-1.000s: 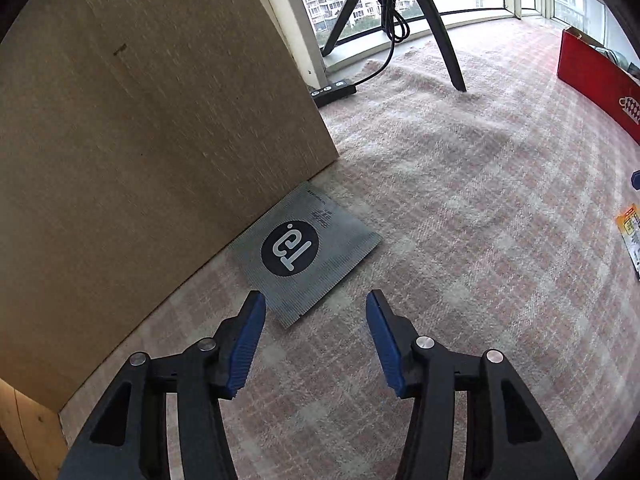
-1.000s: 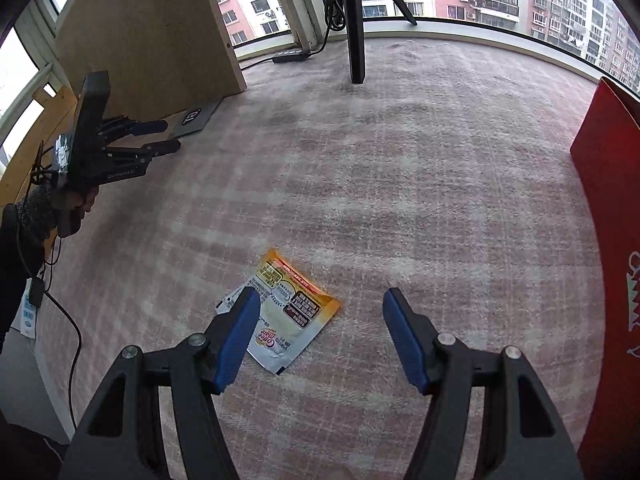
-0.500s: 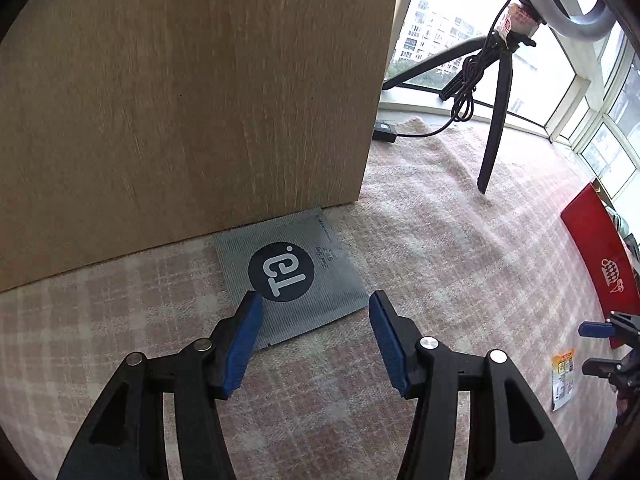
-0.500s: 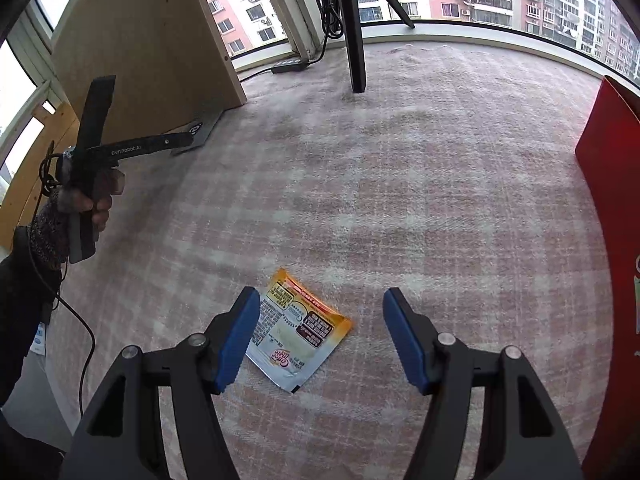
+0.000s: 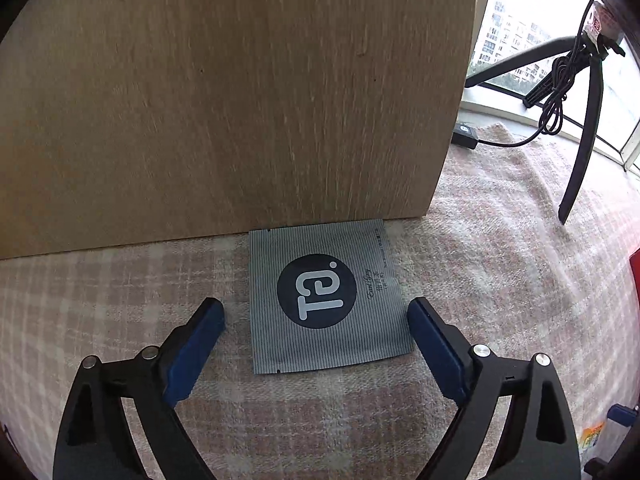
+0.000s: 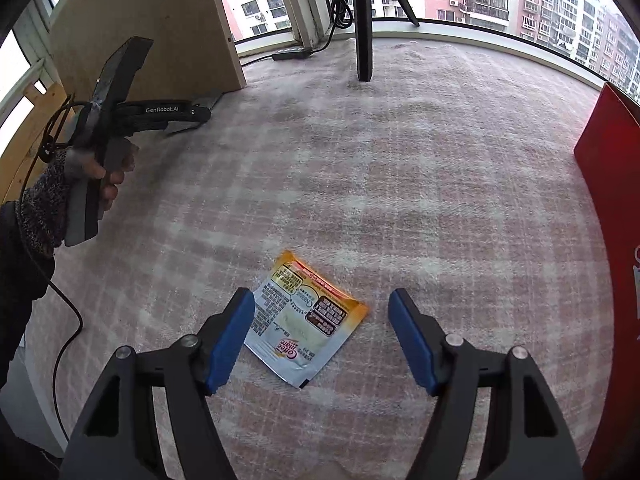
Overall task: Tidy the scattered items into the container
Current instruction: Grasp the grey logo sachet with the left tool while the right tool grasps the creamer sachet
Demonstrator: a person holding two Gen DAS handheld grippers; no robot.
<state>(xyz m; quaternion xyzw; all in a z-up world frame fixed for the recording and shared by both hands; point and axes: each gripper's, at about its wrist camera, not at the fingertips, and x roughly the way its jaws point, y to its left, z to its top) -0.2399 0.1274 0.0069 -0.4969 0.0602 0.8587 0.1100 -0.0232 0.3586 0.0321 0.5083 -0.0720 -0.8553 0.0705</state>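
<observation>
Left wrist view: the left tongs (image 5: pixel 316 320) are opening, straddling the grey sachet (image 5: pixel 324 300) that lies flat on the checked cloth (image 5: pixel 480 280) against the wooden board (image 5: pixel 240 100); lower squarely and pinch its near edge. Right wrist view: the right tongs (image 6: pixel 322 336), also opening and empty, hover over the coffee sachet (image 6: pixel 306 320); the red container (image 6: pixel 612 200) stands at the right, so grip a raised corner firmly.

The left gripper (image 5: pixel 316 312) is opening, its jaws straddling the grey sachet (image 5: pixel 324 300) without touching it. At twelve o'clock the wooden board (image 5: pixel 240 100) stands upright against the sachet's far edge, blocking any pass beyond it; bare plaid cloth (image 5: pixel 500 260) lies free at three and nine o'clock. The right gripper (image 6: pixel 322 320) is also opening, above the yellow sachet (image 6: pixel 308 320), with open cloth all round. The red container (image 6: pixel 612 240) walls off three o'clock, and a black tripod leg (image 6: pixel 362 20) stands well apart at twelve.
</observation>
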